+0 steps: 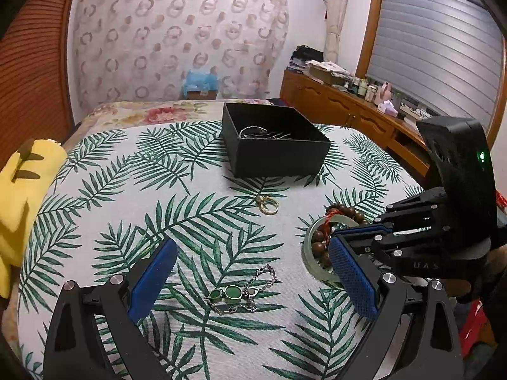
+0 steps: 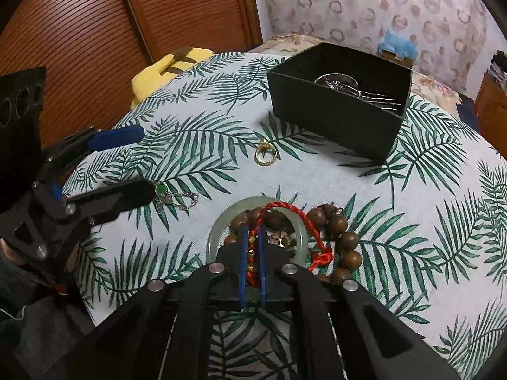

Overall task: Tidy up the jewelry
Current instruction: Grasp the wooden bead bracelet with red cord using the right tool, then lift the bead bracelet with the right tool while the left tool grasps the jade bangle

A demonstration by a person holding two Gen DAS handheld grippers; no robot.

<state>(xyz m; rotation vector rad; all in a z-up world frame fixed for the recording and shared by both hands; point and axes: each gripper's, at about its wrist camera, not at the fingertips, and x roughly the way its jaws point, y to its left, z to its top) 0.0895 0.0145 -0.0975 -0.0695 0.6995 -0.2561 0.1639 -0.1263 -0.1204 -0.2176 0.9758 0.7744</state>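
Note:
A black open box [image 1: 279, 155] [image 2: 342, 117] stands on the leaf-print cloth with silver pieces inside. A gold ring [image 1: 268, 205] [image 2: 265, 155] lies in front of it. A silver chain bracelet with green stones [image 1: 236, 294] [image 2: 168, 194] lies between the fingers of my open left gripper [image 1: 250, 281] [image 2: 126, 164]. My right gripper [image 2: 253, 237] [image 1: 336, 234] is shut on a red cord bracelet [image 2: 286, 213] that lies over a pale jade bangle [image 2: 218, 224] [image 1: 309, 253] and a brown wooden bead bracelet [image 2: 343, 237] [image 1: 345, 211].
A yellow plush toy [image 1: 22, 196] [image 2: 168, 66] lies at the cloth's left edge. A wooden cabinet [image 1: 348, 107] with clutter stands at the right. Slatted wooden doors [image 2: 95, 31] stand behind.

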